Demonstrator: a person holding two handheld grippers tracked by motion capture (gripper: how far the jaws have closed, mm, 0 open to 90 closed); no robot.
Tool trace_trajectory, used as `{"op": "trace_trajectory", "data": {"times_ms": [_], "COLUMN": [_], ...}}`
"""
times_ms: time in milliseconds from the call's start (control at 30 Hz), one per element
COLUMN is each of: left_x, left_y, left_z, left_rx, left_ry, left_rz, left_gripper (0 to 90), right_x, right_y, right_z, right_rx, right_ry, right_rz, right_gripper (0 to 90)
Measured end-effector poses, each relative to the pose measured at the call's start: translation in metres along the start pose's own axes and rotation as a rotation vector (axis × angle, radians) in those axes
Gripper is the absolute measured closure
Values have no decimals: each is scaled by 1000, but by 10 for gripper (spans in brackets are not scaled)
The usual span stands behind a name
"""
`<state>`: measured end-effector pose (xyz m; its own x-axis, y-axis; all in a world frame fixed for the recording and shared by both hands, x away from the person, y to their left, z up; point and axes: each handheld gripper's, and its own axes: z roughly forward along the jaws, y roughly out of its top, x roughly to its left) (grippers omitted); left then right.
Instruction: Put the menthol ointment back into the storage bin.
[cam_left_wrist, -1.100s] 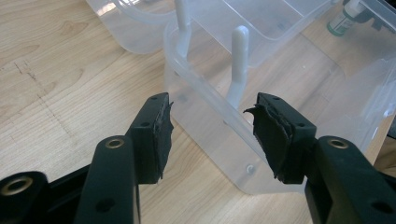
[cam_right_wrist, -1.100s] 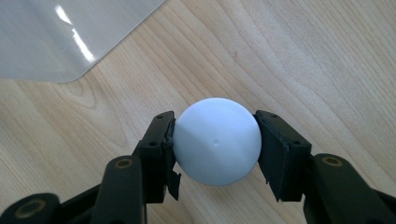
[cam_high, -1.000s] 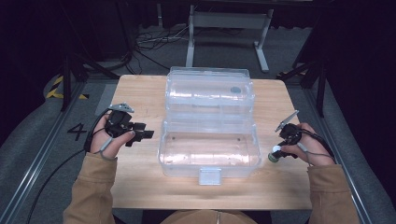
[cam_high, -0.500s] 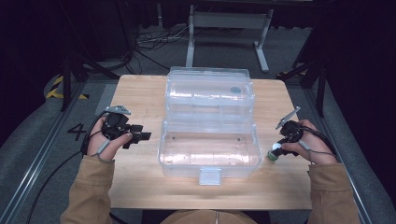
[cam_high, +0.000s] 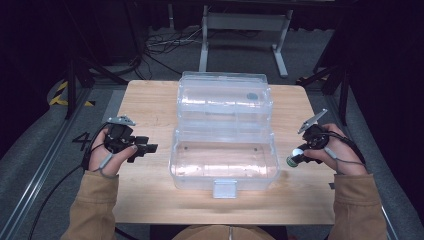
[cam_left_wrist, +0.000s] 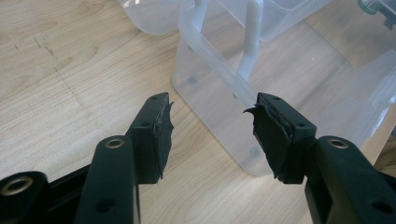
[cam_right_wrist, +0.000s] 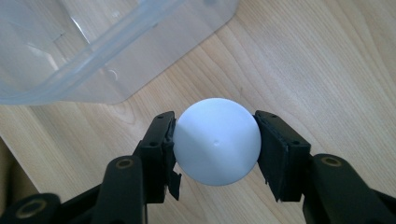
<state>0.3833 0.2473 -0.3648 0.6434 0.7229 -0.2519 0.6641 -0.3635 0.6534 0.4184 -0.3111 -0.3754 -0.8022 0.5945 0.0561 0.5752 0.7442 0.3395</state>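
Right gripper (cam_right_wrist: 214, 140) clamps white ball (cam_right_wrist: 216, 141), now slightly higher at frame right beside open clear box (cam_high: 223, 159); drop into box likely next; left gripper (cam_left_wrist: 212, 135) unmoved, jaws wide, empty

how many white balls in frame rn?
1. The white ball is clamped in the right gripper, beside the clear plastic box at the table's right. More may be hidden; the box plastic blurs its contents.

Lab or studio: wooden table (cam_high: 150, 100) (metal stand (cam_high: 245, 22), loose cables (cam_high: 160, 45)), dark surroundings
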Motion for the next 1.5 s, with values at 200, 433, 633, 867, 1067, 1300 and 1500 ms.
{"op": "trace_trajectory", "data": {"times_ms": [200, 433, 633, 867, 1067, 1300, 1500], "left_x": [-1, 1, 0, 1, 1, 1, 2], "left_y": [-2, -3, -3, -3, -3, -3, -3], "left_z": [2, 4, 5, 4, 5, 5, 7], "left_rx": [8, 22, 22, 24, 23, 27, 38], "left_ry": [1, 4, 4, 4, 3, 3, 1], "left_rz": [-5, -11, -10, -11, -9, -8, -11], "left_gripper": [471, 468, 468, 467, 467, 467, 462], "right_x": [3, 8, 14, 22, 31, 41, 47], "right_y": [2, 4, 5, 7, 9, 13, 17], "right_z": [-8, -17, -24, -35, -41, -47, -46], "right_rx": [-25, -59, -81, -129, -153, -176, -180], "right_ry": [-4, 1, -3, -5, 3, 16, 25], "right_rz": [-6, -6, -17, -33, -54, -85, -114], "right_gripper": [507, 508, 508, 508, 509, 509, 509]}}
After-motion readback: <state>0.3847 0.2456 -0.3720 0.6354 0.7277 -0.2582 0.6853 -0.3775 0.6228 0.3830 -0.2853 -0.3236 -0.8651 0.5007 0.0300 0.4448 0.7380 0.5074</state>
